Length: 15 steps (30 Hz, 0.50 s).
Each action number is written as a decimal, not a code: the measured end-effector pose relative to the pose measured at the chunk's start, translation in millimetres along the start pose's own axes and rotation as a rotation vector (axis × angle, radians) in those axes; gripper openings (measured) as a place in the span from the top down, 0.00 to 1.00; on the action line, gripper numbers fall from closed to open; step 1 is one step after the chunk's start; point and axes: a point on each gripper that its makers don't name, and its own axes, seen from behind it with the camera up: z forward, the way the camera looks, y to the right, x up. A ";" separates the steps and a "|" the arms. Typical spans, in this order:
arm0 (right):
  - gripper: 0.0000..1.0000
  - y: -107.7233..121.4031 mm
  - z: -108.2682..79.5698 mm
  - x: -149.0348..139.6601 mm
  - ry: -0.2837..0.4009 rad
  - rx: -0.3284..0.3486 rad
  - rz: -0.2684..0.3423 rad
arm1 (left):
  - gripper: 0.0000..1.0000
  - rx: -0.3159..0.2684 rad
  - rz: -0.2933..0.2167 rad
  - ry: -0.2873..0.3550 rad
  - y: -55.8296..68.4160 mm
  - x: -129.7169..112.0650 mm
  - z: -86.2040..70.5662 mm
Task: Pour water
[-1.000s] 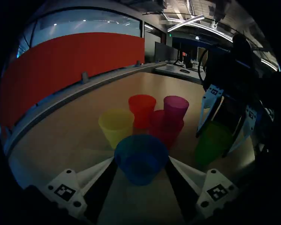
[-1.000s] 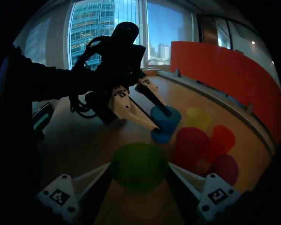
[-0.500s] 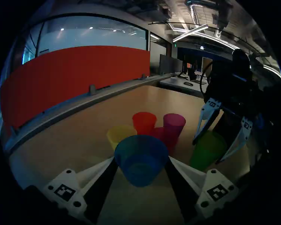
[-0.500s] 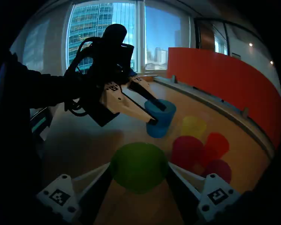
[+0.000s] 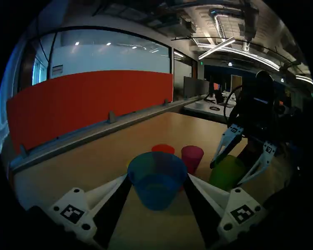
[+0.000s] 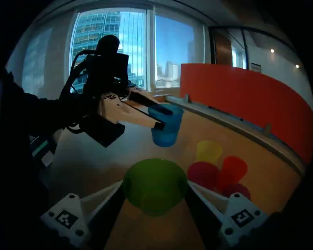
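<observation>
My left gripper [image 5: 157, 183] is shut on a blue cup [image 5: 157, 179], held upright above the wooden table [image 5: 114, 146]. The right gripper view shows that same blue cup [image 6: 165, 125] in the air between the left gripper's white fingers [image 6: 127, 114]. My right gripper [image 6: 155, 187] is shut on a green cup [image 6: 155, 186], also lifted. In the left gripper view the green cup [image 5: 226, 171] hangs at the right between the right gripper's fingers [image 5: 224, 143].
A cluster of cups stands on the table: yellow [image 6: 208, 151], red [image 6: 231, 170], dark red [image 6: 203, 174] and purple [image 5: 192, 157]. A red partition [image 5: 85, 100] runs along the table's far edge. Windows [image 6: 114, 50] lie behind the person's dark sleeve [image 6: 35, 112].
Both grippers have risen with their cups. The cups left on the table now sit lower and smaller in both views.
</observation>
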 end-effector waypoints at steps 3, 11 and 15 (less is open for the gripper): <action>0.08 -0.4 -3.2 7.1 0.025 -0.008 0.006 | 0.15 0.009 -0.001 0.017 1.8 7.8 -6.8; 0.08 -2.8 -12.2 26.2 0.081 -0.029 0.002 | 0.15 0.030 0.006 0.062 6.2 27.2 -26.0; 0.08 -5.8 -14.4 36.0 0.105 -0.033 -0.003 | 0.15 0.041 0.009 0.083 8.8 35.8 -35.7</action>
